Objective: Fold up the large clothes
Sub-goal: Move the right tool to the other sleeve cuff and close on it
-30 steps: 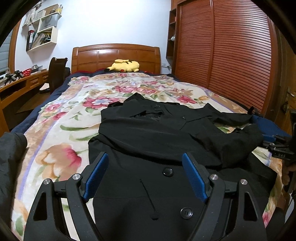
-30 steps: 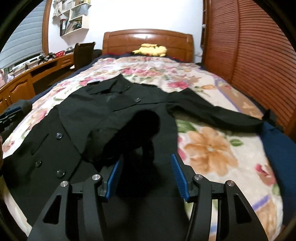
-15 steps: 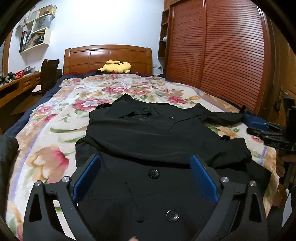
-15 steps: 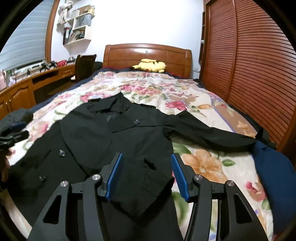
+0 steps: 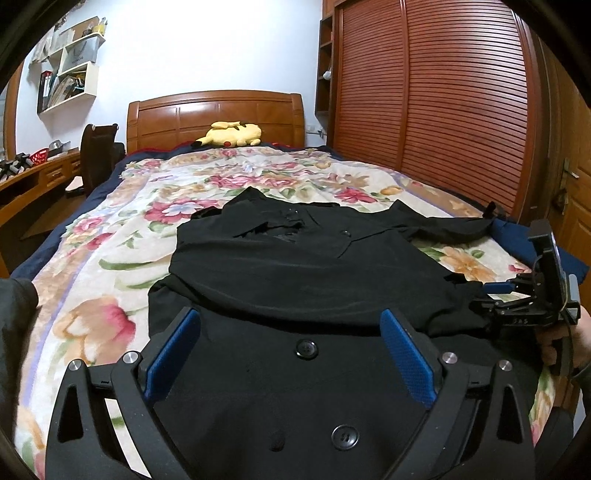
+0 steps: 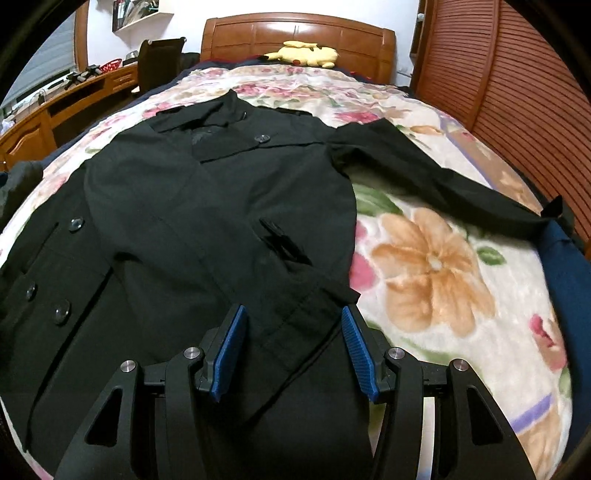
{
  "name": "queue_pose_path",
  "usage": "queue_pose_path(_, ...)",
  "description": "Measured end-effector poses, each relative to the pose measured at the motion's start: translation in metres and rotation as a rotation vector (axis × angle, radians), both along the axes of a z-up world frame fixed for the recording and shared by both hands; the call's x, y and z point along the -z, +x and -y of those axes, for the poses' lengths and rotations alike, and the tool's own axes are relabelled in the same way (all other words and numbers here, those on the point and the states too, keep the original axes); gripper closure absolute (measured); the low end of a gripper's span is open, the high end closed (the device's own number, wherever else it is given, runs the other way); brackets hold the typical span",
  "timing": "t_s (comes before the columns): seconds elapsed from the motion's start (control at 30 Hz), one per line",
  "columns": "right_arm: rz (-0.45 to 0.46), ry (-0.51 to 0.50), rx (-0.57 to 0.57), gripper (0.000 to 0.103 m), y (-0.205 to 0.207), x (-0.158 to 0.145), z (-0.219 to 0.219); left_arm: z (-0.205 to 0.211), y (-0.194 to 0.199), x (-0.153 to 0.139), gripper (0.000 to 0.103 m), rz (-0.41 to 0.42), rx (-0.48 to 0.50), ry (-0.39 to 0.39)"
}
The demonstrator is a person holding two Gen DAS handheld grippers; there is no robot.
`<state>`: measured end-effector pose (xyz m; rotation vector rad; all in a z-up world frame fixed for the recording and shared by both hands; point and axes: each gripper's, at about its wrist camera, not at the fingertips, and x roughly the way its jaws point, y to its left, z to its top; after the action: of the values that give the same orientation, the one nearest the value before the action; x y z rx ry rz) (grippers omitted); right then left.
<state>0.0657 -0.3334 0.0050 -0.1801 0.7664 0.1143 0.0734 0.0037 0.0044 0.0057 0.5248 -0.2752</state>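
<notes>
I'm seeing the black coat (image 6: 207, 206) lying lengthwise along the bed (image 6: 436, 266), collar toward the headboard (image 6: 295, 33) — left tool (image 5: 291, 347) spread wide, right tool (image 6: 291, 350) hovering half-spread, both gripping nothing.

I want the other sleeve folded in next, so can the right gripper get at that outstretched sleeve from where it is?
Probably yes: the right gripper is open and empty, and the outstretched sleeve lies uncovered on the floral blanket.
</notes>
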Motion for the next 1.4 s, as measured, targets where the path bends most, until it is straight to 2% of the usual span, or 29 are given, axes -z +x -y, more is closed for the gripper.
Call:
queue_pose_path(0.3,0.062,0.008,0.016,0.047,0.001,-0.034,0.025,0.015,0.013,0.007,0.005,-0.018,0.018,0.0)
queue_pose_path(0.57,0.063,-0.058,0.084,0.047,0.022,-0.049,0.074,0.021,0.022,0.017,0.005,-0.051,0.016,0.016)
queue_pose_path(0.67,0.082,-0.097,0.136,0.047,0.038,-0.053,0.094,0.021,0.024,0.019,0.005,-0.061,0.013,0.016)
queue_pose_path(0.83,0.05,-0.041,0.233,0.047,0.066,-0.048,0.132,0.021,0.026,0.022,0.005,-0.071,0.011,0.019)
queue_pose_path(0.97,0.064,-0.048,0.306,0.047,0.084,-0.049,0.157,0.022,0.027,0.025,0.005,-0.081,0.01,0.024)
queue_pose_path(1.1,0.082,-0.058,0.367,0.047,0.102,-0.061,0.181,0.024,0.029,0.027,0.005,-0.087,0.011,0.033)
queue_pose_path(1.4,0.101,-0.011,0.531,0.047,0.138,-0.078,0.235,0.025,0.033,0.031,0.005,-0.106,0.011,0.03)
